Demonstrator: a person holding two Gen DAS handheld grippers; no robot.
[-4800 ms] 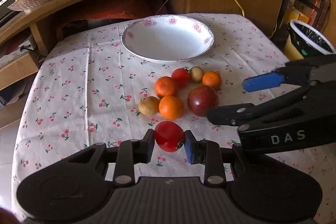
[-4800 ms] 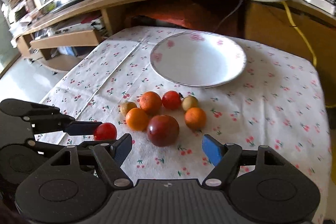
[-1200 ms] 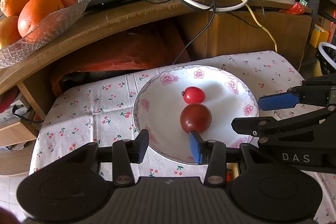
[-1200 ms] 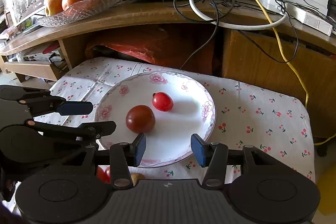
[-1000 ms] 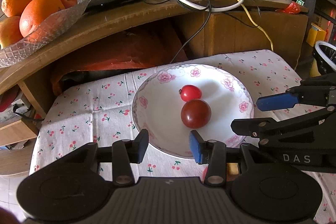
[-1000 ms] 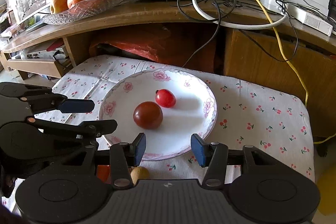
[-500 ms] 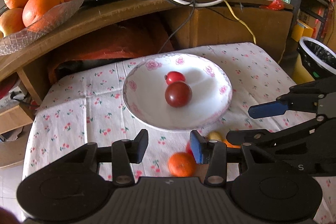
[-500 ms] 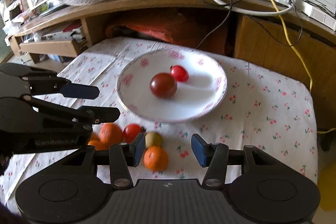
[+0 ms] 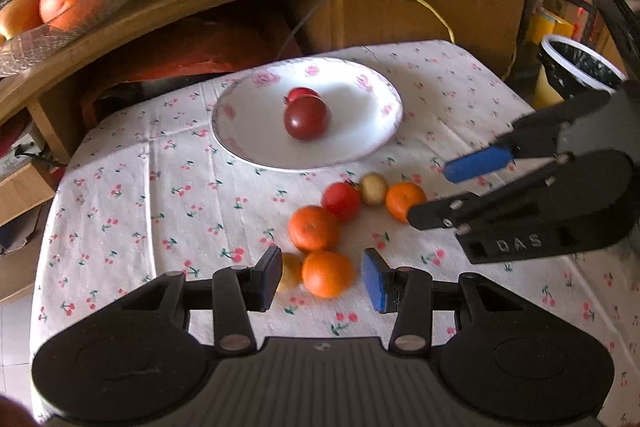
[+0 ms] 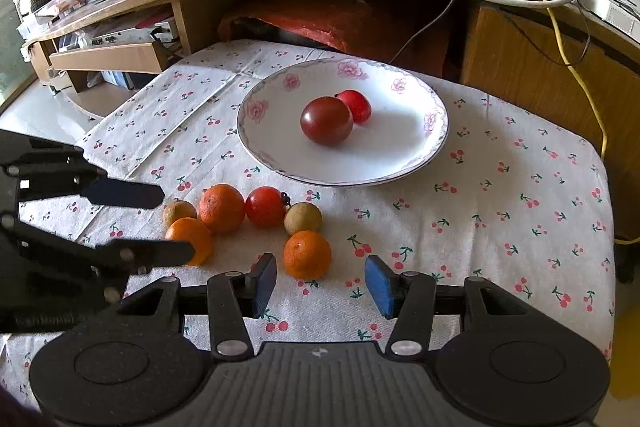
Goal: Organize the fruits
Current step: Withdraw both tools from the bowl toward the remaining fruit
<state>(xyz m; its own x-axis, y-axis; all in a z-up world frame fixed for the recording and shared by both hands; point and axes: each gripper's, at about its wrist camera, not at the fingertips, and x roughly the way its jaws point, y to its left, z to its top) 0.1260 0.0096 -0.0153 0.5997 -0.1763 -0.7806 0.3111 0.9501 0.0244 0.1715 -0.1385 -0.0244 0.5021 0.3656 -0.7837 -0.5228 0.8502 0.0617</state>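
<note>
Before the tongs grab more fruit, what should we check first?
1. Left tongs open and empty: ok.
2. Right tongs open and empty: ok.
3. Round orange fruit lined up between the left tongs: ok.
4. Other orange fruit lined up ahead of the right tongs: ok.
5. Room left on the white flowered plate beside the dark red tomato: ok.
6. Small yellowish fruit clear of the left tongs: not ok.

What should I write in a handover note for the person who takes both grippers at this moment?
Left gripper: open, empty, lined up on the nearest orange.
Right gripper: open, empty, facing another orange.
Done: dark tomato and small red tomato lie in the plate.
Left: six pieces on the tablecloth, namely three oranges, one red tomato and two small brownish fruits.
</note>
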